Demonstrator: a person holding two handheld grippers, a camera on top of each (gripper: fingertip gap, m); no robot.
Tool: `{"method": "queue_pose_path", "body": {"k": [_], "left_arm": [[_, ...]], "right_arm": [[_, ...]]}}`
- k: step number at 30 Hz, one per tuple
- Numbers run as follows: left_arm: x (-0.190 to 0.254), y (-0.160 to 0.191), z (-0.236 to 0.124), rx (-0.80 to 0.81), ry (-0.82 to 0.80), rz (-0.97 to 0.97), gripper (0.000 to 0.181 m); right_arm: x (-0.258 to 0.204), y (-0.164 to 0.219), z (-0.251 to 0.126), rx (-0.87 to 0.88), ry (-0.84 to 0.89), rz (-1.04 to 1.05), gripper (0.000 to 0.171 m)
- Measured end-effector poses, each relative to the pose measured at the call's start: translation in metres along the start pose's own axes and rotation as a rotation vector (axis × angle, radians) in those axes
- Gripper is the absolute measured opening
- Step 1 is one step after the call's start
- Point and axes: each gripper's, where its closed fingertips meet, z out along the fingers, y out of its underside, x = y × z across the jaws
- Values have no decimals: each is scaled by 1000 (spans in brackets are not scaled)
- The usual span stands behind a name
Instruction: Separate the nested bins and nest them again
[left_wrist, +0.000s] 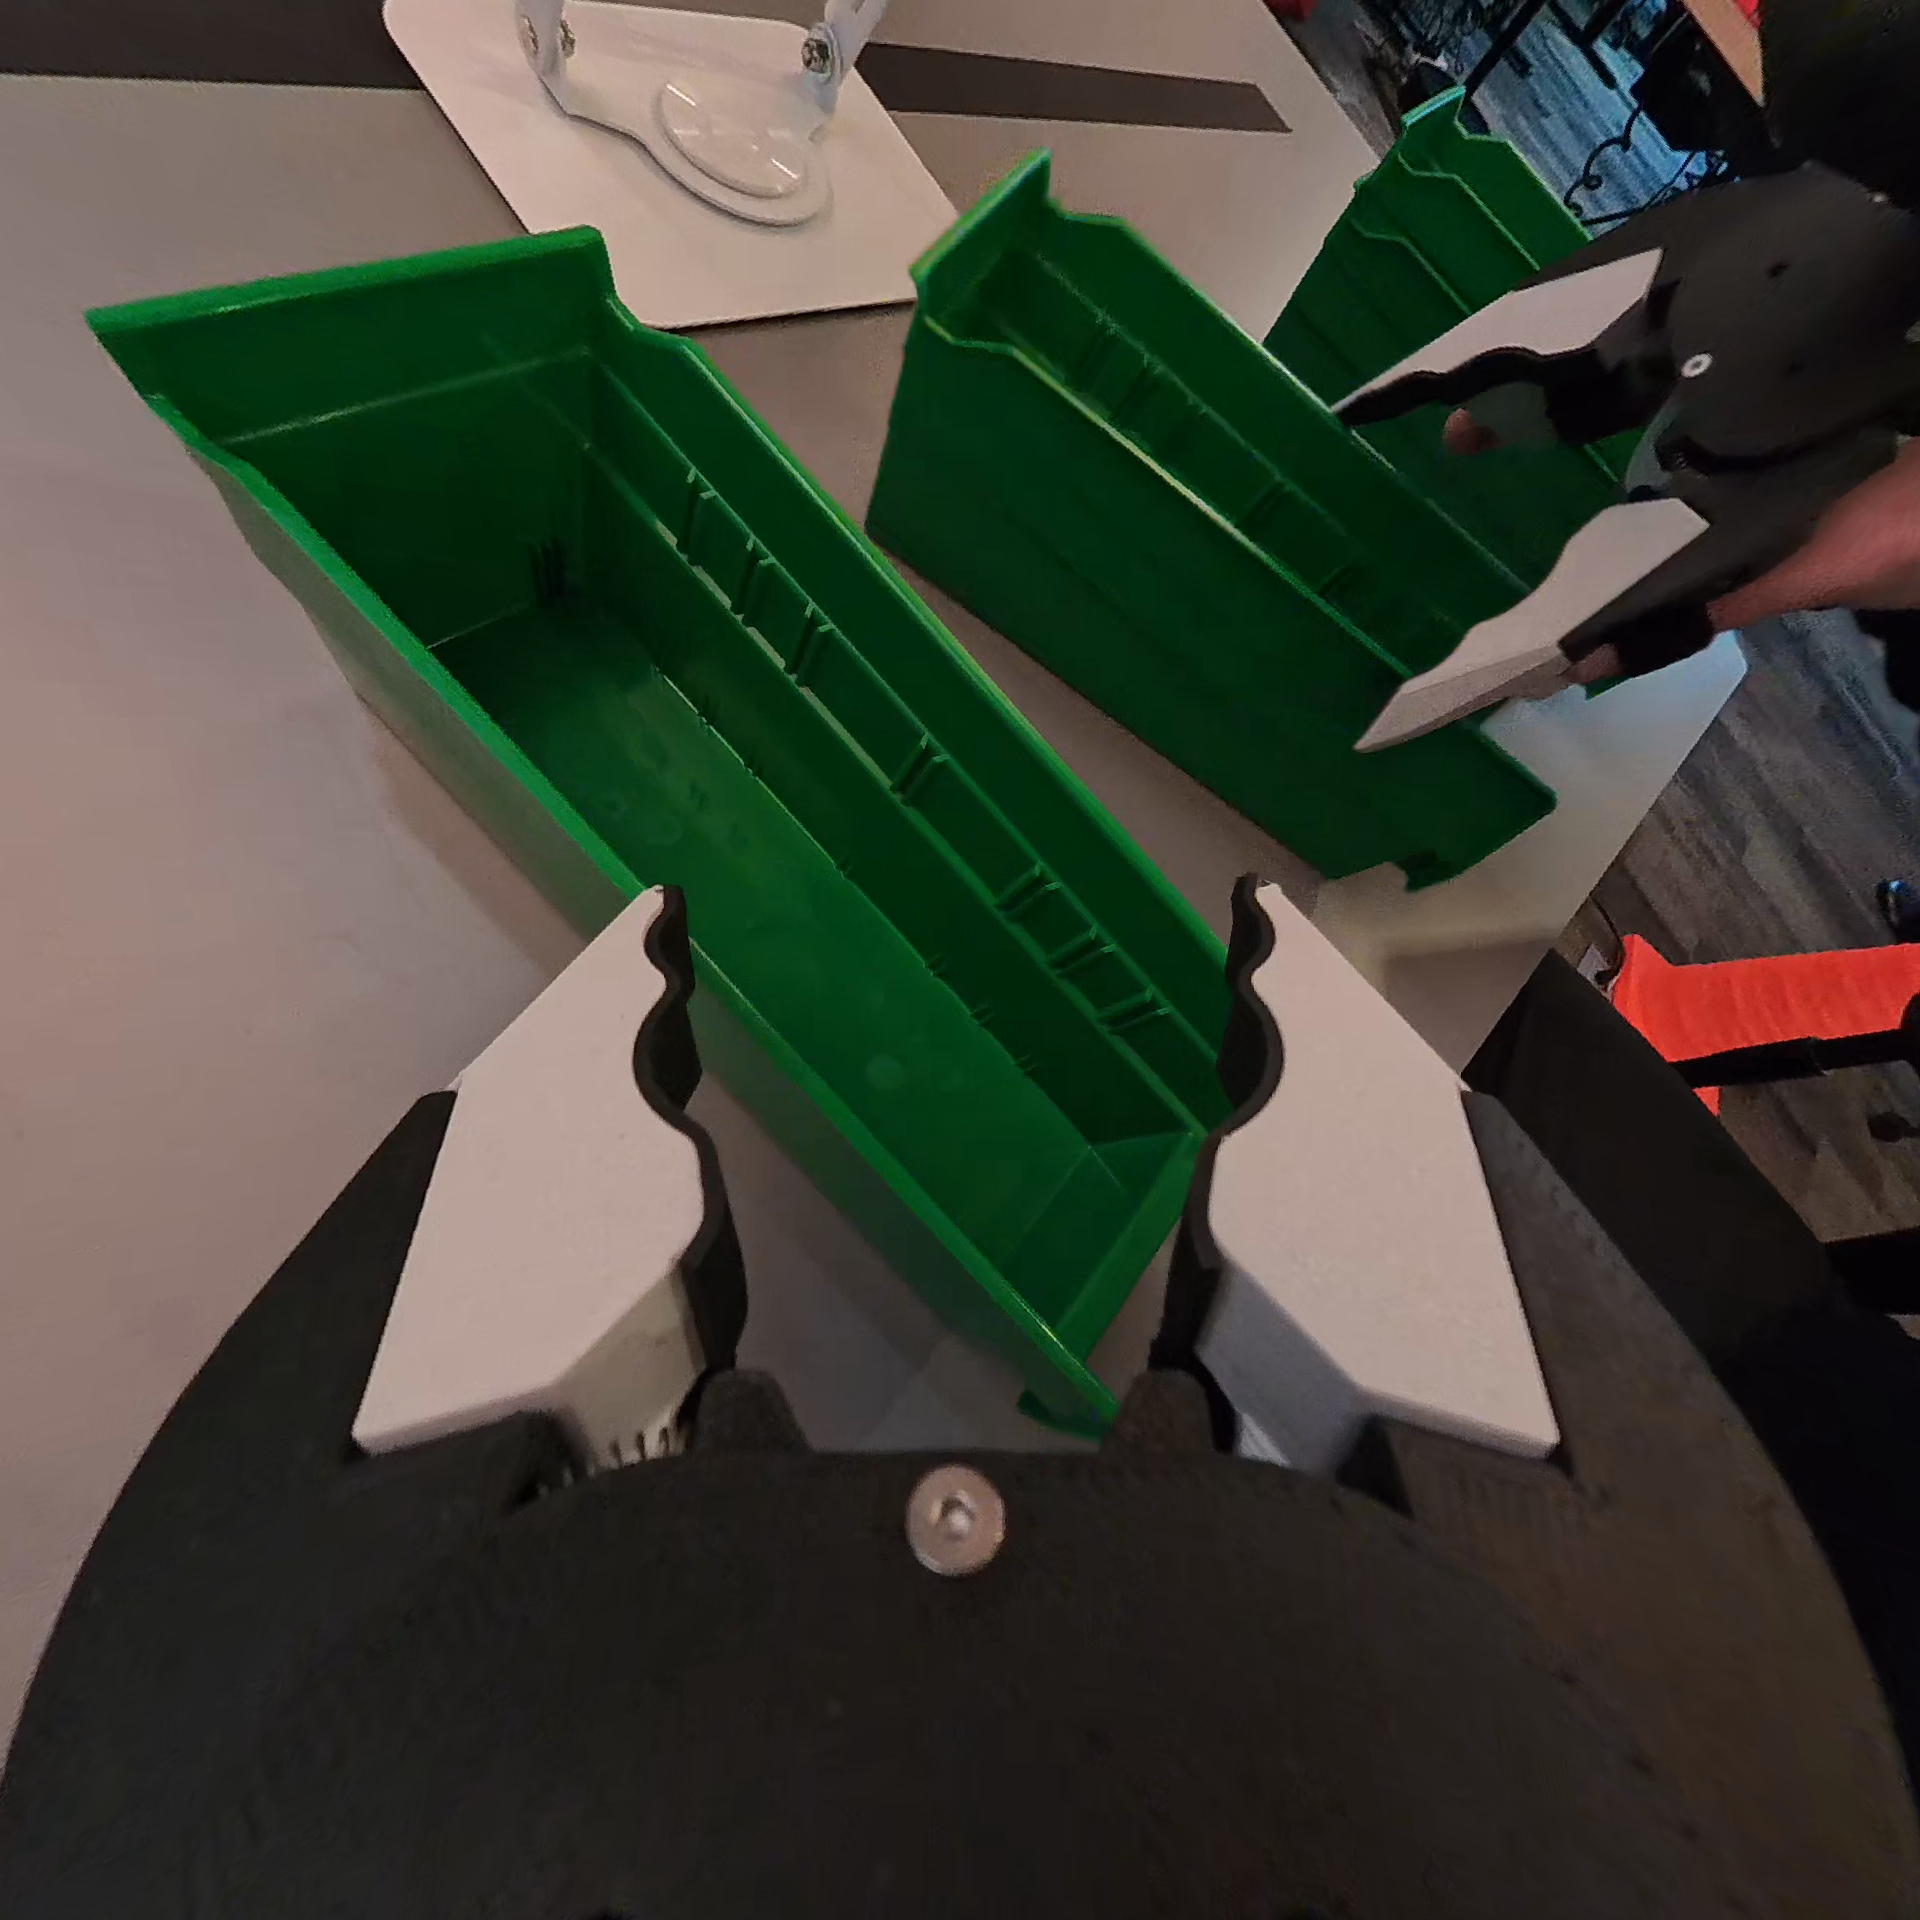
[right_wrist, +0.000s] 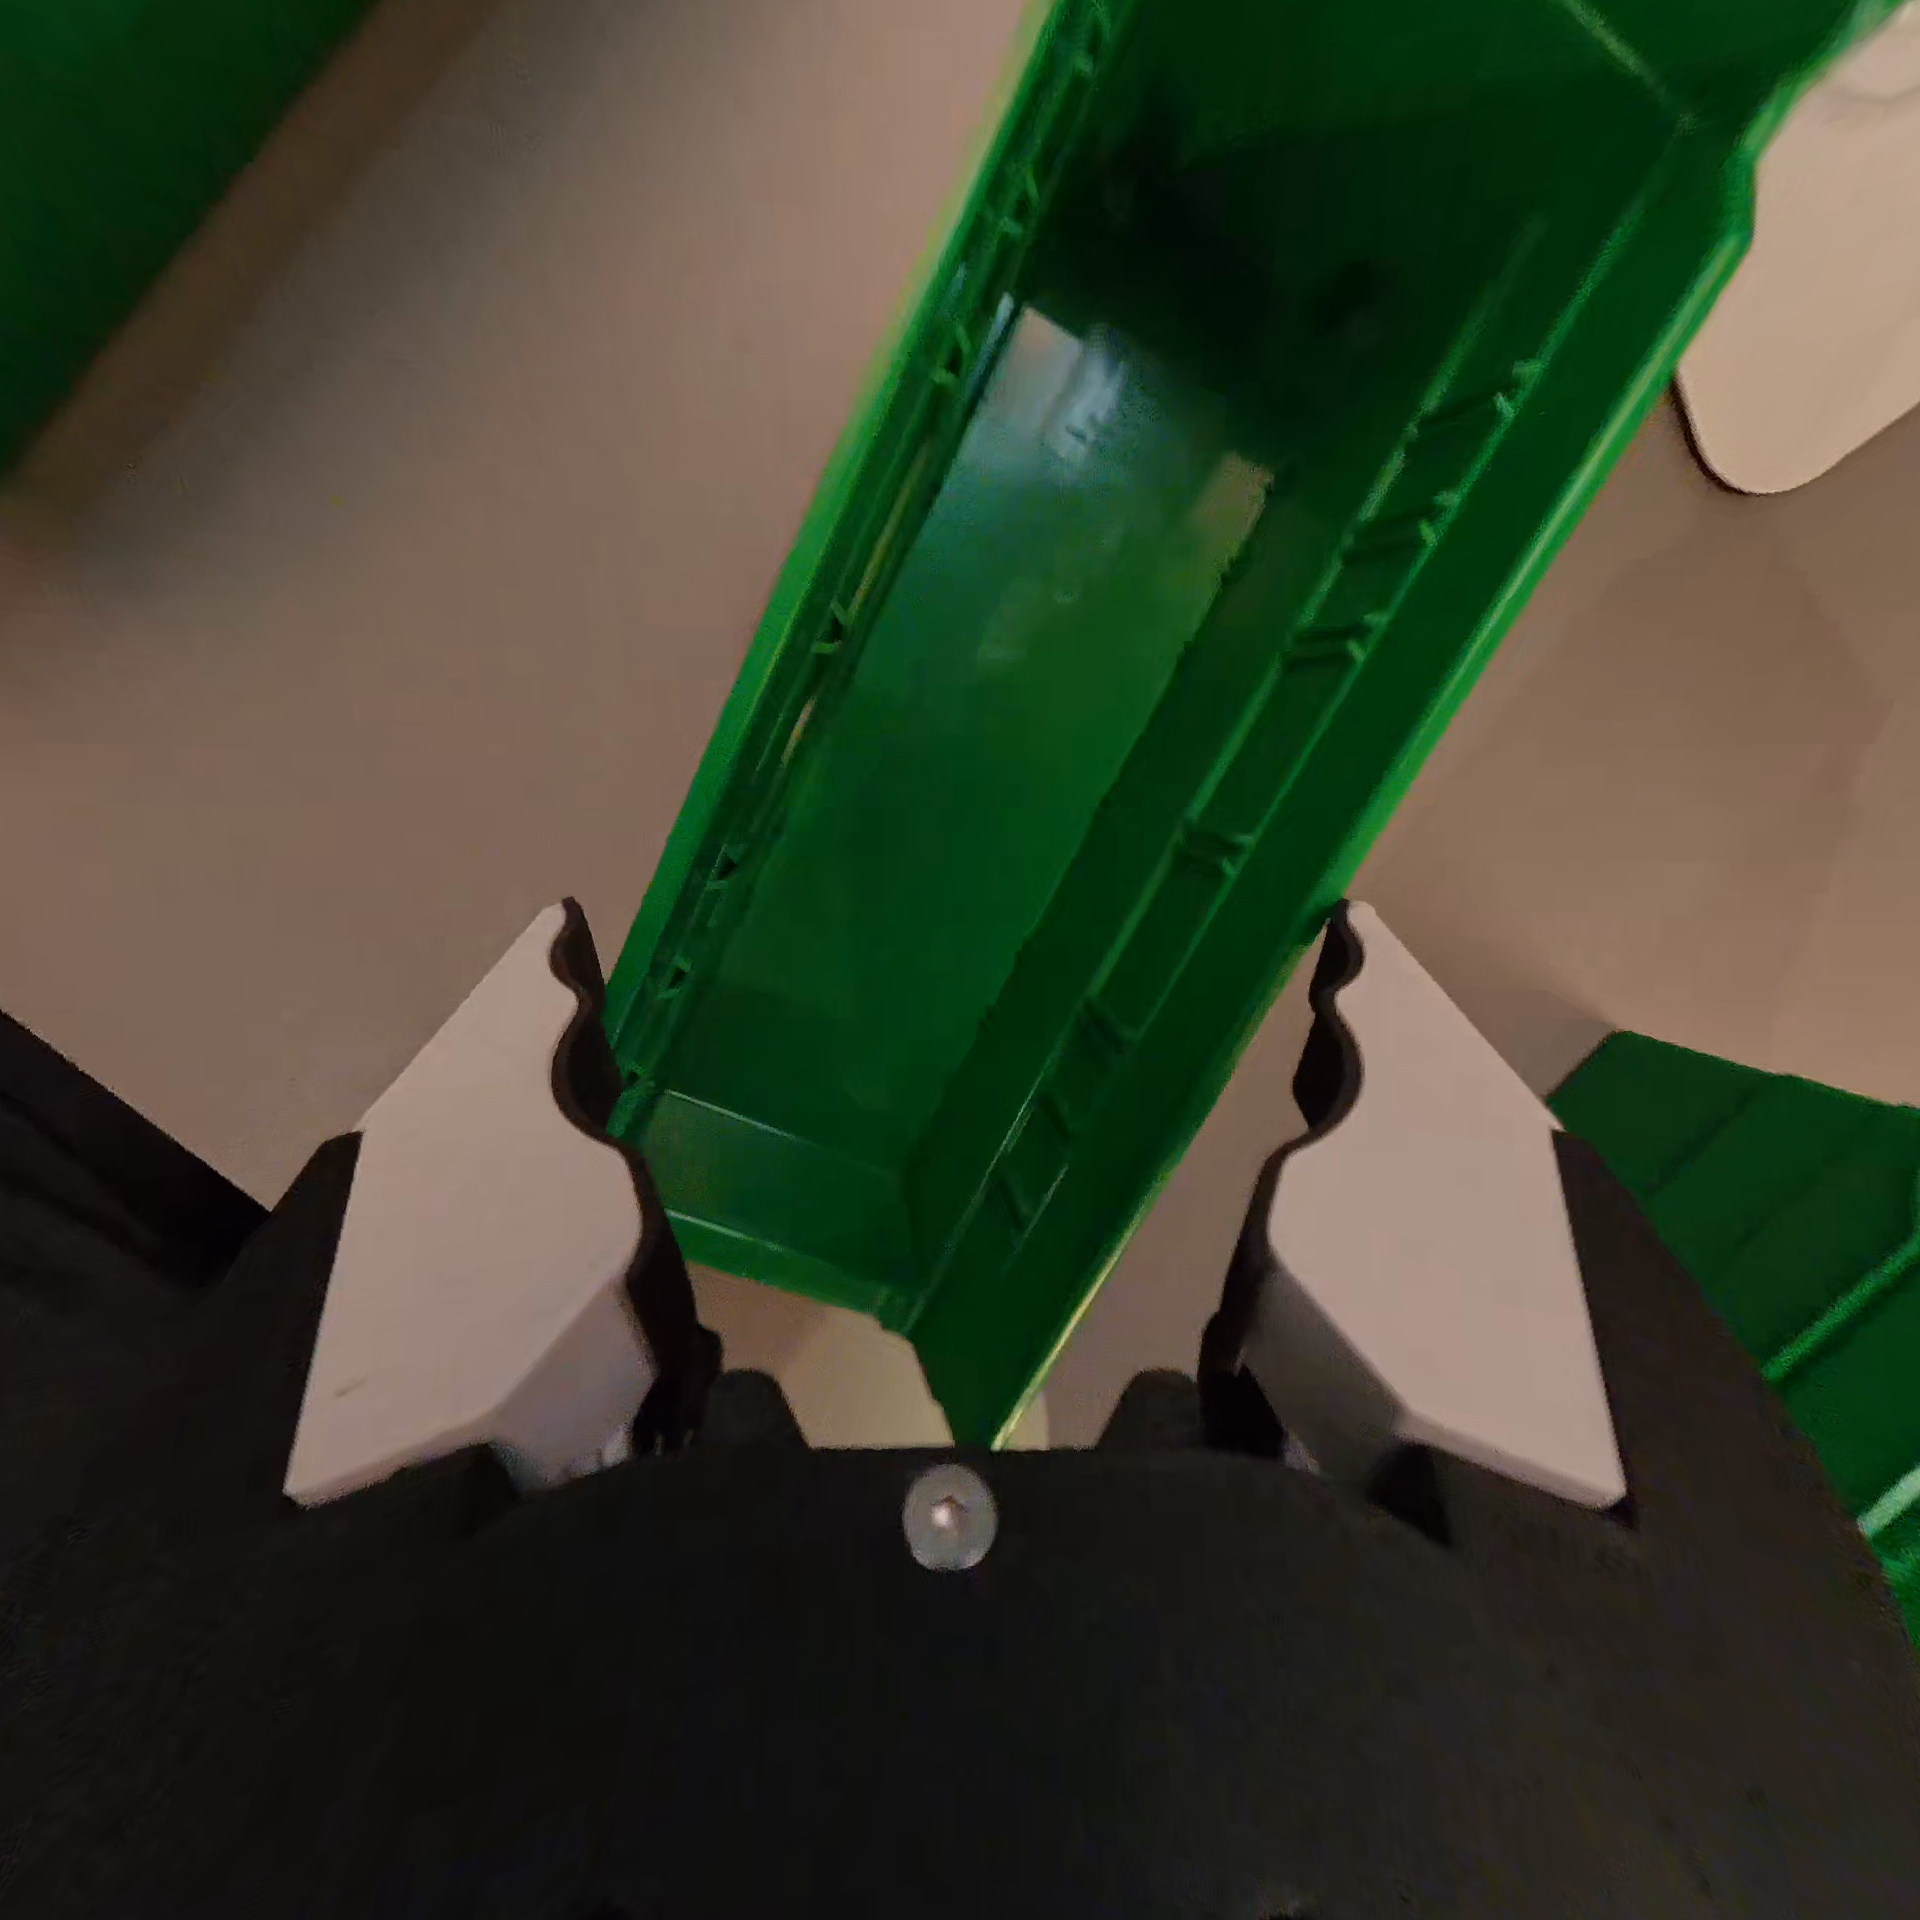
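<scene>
Three green bins (left_wrist: 727, 727) (left_wrist: 1174, 582) (left_wrist: 1444, 239) lie apart on the table (left_wrist: 208, 831), beside a white stand (left_wrist: 675, 156). Both claws, left (left_wrist: 956, 914) and right (right_wrist: 956, 925), gape wide, gripping nothing.

The left tongs (left_wrist: 956, 1039) have a big black rounded body with one shiny silver screw (left_wrist: 955, 1521) in the middle. Two flat grey fingers (left_wrist: 566, 1164) stick out, each with a wavy black rubber edge inside. The right tongs (right_wrist: 961, 1049) look the same: black body, silver screw (right_wrist: 948, 1521), grey fingers (right_wrist: 478, 1226) with bumpy black pads.
</scene>
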Motion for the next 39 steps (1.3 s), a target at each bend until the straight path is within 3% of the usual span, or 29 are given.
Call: {"method": "queue_pose_path", "body": {"k": [7, 16, 27, 33, 39], "left_arm": [[5, 1, 5, -15, 5, 9, 101], [2, 2, 3, -11, 1, 1, 101], [2, 1, 4, -9, 3, 0, 101], [2, 2, 6, -13, 3, 3, 100], [2, 2, 6, -9, 6, -1, 100]], "right_arm": [[19, -1, -6, 35, 30, 52, 131], [35, -1, -1, 65, 83, 41, 100], [41, 1, -16, 153, 59, 46, 94], [53, -1, -46, 233, 48, 93, 94], [95, 16, -121, 324, 127, 157, 94]]}}
